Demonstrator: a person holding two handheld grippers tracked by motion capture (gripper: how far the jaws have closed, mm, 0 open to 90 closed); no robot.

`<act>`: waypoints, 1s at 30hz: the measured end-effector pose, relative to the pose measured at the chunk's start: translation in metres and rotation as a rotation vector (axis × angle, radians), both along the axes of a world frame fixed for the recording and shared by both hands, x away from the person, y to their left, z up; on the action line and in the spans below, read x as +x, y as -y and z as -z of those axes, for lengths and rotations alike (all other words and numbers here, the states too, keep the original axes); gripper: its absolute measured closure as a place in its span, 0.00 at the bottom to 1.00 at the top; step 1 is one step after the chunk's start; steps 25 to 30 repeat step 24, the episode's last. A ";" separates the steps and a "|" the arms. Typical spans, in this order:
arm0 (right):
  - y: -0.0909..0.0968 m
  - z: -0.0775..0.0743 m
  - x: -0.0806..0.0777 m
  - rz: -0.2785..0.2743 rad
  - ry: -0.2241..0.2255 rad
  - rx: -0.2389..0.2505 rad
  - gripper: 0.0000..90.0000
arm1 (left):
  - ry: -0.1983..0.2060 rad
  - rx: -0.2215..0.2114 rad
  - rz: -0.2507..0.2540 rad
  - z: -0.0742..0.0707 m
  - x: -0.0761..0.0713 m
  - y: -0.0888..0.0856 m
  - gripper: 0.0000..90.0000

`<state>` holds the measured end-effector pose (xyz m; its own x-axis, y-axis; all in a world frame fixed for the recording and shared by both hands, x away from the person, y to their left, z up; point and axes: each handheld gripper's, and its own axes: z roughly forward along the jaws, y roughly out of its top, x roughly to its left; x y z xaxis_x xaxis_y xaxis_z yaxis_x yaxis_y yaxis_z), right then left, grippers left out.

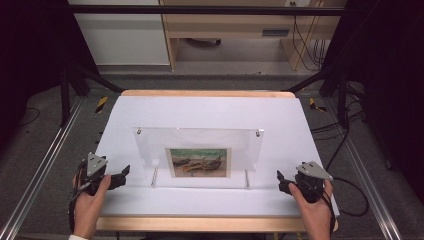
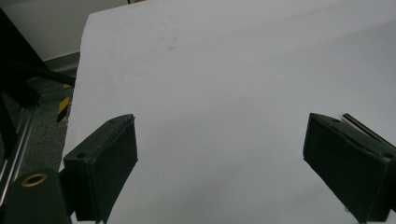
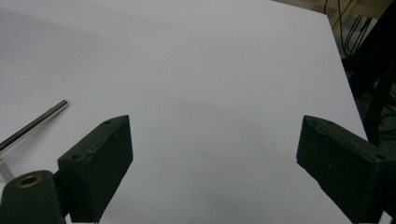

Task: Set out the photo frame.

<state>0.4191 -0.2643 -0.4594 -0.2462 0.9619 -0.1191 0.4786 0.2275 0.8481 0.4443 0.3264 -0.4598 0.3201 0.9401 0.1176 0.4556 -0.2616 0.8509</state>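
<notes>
- My left gripper (image 1: 123,174) rests on the white table (image 1: 210,110), just left of the clear acrylic frame (image 1: 200,145) and clear of it. In the left gripper view its jaws stand wide apart with nothing between them but bare table.
- The acrylic frame is the work piece. It sits at the middle of the table, tilted back on two metal support rods (image 1: 154,176), with four small fasteners at its corners. A small painting of boats (image 1: 198,162) shows in its lower middle.
- A rod tip (image 3: 57,107) shows in the right gripper view, off to the left of that gripper's jaws and untouched.
- My right gripper (image 1: 280,179) rests just right of the frame, mirroring the left. Its jaws are likewise spread wide and empty.
- Judgement: this is the approach step; neither tool has contact with the frame.
- Next move, as I judge it: bring both grippers inward to the frame's side edges, level with each other, and close evenly. Uneven pressure could tip the frame off its rods or let the smooth acrylic slip.
</notes>
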 end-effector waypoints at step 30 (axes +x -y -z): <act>-0.002 0.006 0.042 0.100 -0.217 0.012 0.13 | -0.082 -0.137 0.018 0.005 0.026 -0.009 0.08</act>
